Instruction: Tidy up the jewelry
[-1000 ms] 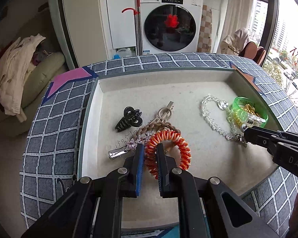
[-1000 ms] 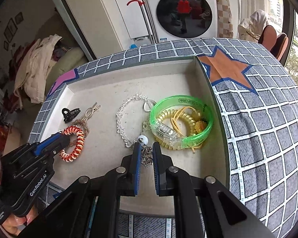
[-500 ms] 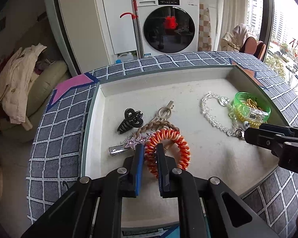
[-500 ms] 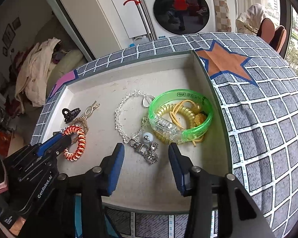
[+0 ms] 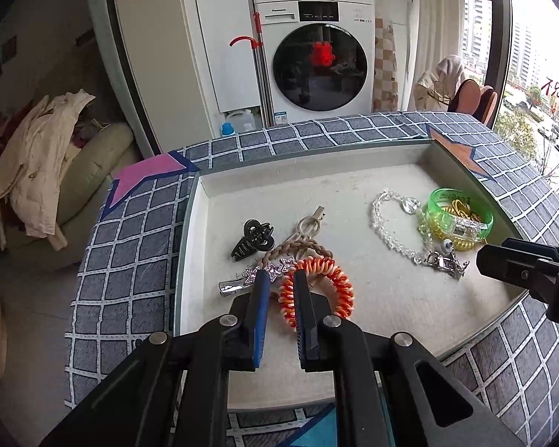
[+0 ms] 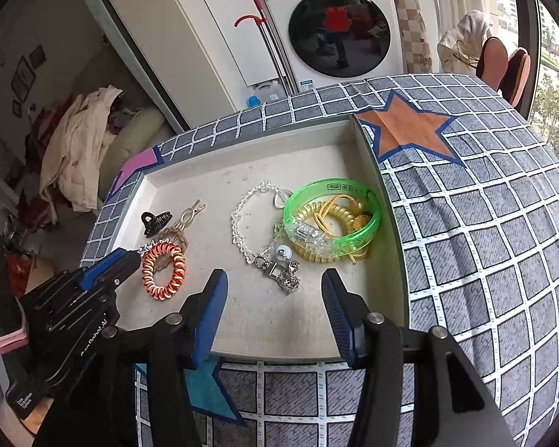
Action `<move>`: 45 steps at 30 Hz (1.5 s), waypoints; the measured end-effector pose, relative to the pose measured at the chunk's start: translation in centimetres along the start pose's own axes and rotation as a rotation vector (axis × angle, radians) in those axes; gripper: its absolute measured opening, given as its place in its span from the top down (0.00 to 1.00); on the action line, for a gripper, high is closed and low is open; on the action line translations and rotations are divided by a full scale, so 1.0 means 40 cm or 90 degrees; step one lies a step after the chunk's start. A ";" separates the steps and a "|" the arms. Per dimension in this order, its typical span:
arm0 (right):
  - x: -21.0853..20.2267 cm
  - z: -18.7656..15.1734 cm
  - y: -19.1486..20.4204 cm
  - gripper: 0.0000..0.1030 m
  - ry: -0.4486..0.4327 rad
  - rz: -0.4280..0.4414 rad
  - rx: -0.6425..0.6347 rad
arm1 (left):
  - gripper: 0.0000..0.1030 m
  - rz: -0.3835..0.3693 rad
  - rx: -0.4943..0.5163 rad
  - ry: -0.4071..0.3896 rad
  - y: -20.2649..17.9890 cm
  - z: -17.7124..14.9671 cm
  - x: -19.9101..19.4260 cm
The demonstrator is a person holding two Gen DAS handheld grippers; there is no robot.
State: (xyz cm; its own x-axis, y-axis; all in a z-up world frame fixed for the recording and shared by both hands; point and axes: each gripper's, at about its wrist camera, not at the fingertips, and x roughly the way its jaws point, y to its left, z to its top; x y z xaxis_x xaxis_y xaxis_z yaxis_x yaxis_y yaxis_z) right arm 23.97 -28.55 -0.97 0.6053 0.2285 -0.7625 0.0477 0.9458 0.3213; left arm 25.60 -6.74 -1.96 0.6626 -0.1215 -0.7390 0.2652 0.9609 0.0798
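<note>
My left gripper [image 5: 281,279] is shut on the near-left edge of an orange spiral hair tie [image 5: 328,283] that lies in the shallow white tray [image 5: 193,223]. In the right wrist view its tip [image 6: 130,257] meets that tie [image 6: 164,268]. My right gripper [image 6: 272,275] hovers over the tray's near right part, its jaws opening. A silver charm cluster [image 6: 283,272] lies loose on the tray floor just beyond its fingertips. It is joined to a clear bead bracelet [image 6: 238,223]. A green bangle [image 6: 331,240] holds a yellow coil tie [image 6: 339,216].
A black claw clip [image 5: 251,240], a beige clip [image 5: 309,223], a brown braided tie [image 5: 298,247] and a silver star clip [image 5: 242,283] crowd the tray's left. The tray sits on a checked grey cloth [image 6: 466,223]. A washing machine [image 5: 316,56] stands behind.
The right gripper's jaws went from shut on the silver charm to wide apart, leaving the charm on the tray, and the gripper drew back a little. The left gripper kept its hold.
</note>
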 end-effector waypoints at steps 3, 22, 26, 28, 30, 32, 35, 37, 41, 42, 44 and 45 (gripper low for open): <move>-0.010 -0.002 -0.007 0.45 -0.003 -0.005 0.004 | 0.68 0.006 0.004 -0.005 0.000 0.000 -0.010; -0.024 -0.013 0.039 0.28 -0.022 -0.059 -0.063 | 0.00 0.025 -0.025 -0.018 0.035 -0.019 -0.052; -0.032 -0.016 0.048 0.21 -0.035 -0.076 -0.081 | 0.00 0.026 -0.028 -0.013 0.040 -0.031 -0.055; -0.033 -0.018 0.049 0.15 -0.038 -0.082 -0.081 | 0.00 0.024 -0.032 -0.015 0.043 -0.034 -0.061; -0.035 -0.022 0.050 0.03 -0.042 -0.082 -0.083 | 0.00 0.023 -0.033 -0.017 0.042 -0.034 -0.067; -0.037 -0.027 0.054 0.00 -0.048 -0.075 -0.088 | 0.00 0.025 -0.033 -0.021 0.043 -0.036 -0.073; -0.037 -0.036 0.059 0.00 -0.054 -0.077 -0.089 | 0.00 0.026 -0.037 -0.023 0.044 -0.039 -0.079; -0.038 -0.043 0.060 0.00 -0.061 -0.080 -0.088 | 0.00 0.027 -0.041 -0.024 0.045 -0.043 -0.084; -0.049 -0.055 0.069 0.00 -0.077 -0.089 -0.102 | 0.00 0.032 -0.048 -0.030 0.051 -0.053 -0.096; -0.053 -0.058 0.071 0.00 -0.081 -0.093 -0.104 | 0.00 0.035 -0.052 -0.031 0.053 -0.057 -0.100; -0.061 -0.065 0.072 0.00 -0.092 -0.099 -0.106 | 0.00 0.042 -0.060 -0.032 0.054 -0.065 -0.108; -0.066 -0.070 0.071 0.00 -0.097 -0.100 -0.105 | 0.00 0.044 -0.064 -0.033 0.056 -0.070 -0.111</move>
State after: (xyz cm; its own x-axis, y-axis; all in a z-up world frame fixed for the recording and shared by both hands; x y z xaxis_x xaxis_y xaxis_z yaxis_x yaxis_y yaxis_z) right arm 20.30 -25.82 0.37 0.7138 0.0498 -0.6986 0.0280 0.9946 0.0995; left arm 21.29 -3.36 -0.35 0.7130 -0.0640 -0.6983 0.1479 0.9871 0.0606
